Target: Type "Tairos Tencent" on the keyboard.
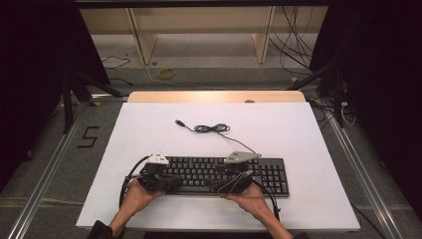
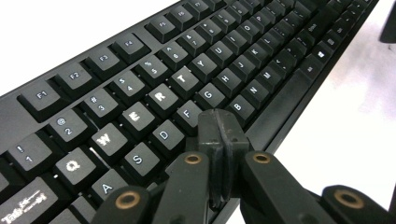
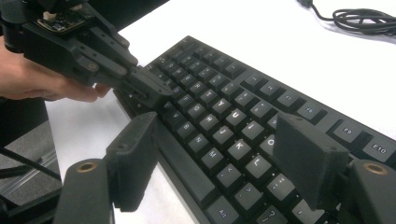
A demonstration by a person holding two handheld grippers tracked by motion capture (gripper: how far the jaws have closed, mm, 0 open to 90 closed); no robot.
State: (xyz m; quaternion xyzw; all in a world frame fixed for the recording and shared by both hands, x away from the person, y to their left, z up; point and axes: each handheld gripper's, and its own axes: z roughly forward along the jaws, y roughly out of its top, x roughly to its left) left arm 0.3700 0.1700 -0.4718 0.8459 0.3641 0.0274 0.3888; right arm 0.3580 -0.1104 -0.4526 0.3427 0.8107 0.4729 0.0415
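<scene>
A black keyboard (image 1: pixel 271 175) lies near the front edge of the white tabletop (image 1: pixel 149 129). Its cable (image 1: pixel 213 128) is coiled behind it and ends in a USB plug (image 1: pixel 179 122). My left gripper (image 1: pixel 171 181) is shut, with nothing between its jaws; the tips (image 2: pixel 219 122) hover just over the keys by F and V. It is also seen from the right gripper view (image 3: pixel 150 91). My right gripper (image 1: pixel 225 187) stands open over the right half of the letter keys, its pads (image 3: pixel 133 154) spread wide above the keyboard (image 3: pixel 219 116) with nothing gripped.
Bare white tabletop stretches behind and to both sides of the keyboard. Beyond the table's far wooden edge (image 1: pixel 214 96) are a wooden shelf frame (image 1: pixel 199 30), loose floor cables (image 1: pixel 166 73) and dark stands (image 1: pixel 74 84) at left and right.
</scene>
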